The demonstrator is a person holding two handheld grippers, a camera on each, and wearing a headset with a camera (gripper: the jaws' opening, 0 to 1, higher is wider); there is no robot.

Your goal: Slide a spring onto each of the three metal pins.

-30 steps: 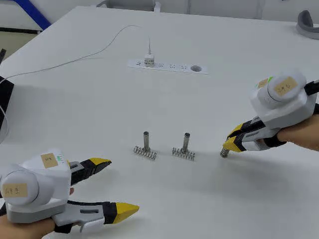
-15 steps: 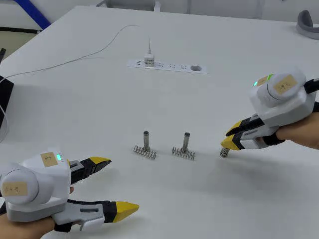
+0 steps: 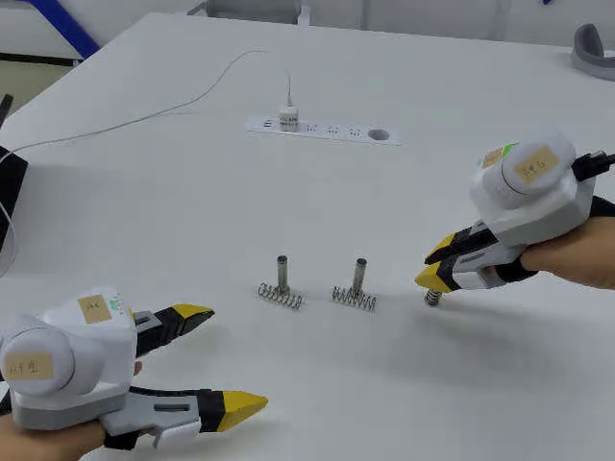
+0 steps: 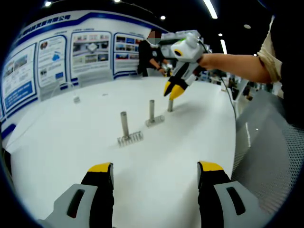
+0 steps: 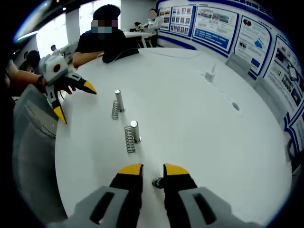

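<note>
In the right gripper view, the right tool (image 5: pixel 153 172), slightly parted, straddles a pin (image 5: pixel 157 182); the left tool (image 4: pixel 154 168) gapes wide.

Third pin (image 3: pixel 433 299) largely hidden behind the right gripper (image 3: pixel 425 270) tips, jaw contact with it unclear, whether anything sleeves it too small to tell, left gripper (image 3: pixel 237 356) body cut off by the bottom edge

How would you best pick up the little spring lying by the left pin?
I'd pinch the small metal coil spring mid-length across its coils, coming down from above on the near side: it lies flat on the white table, with the upright steel pin close behind.
</note>
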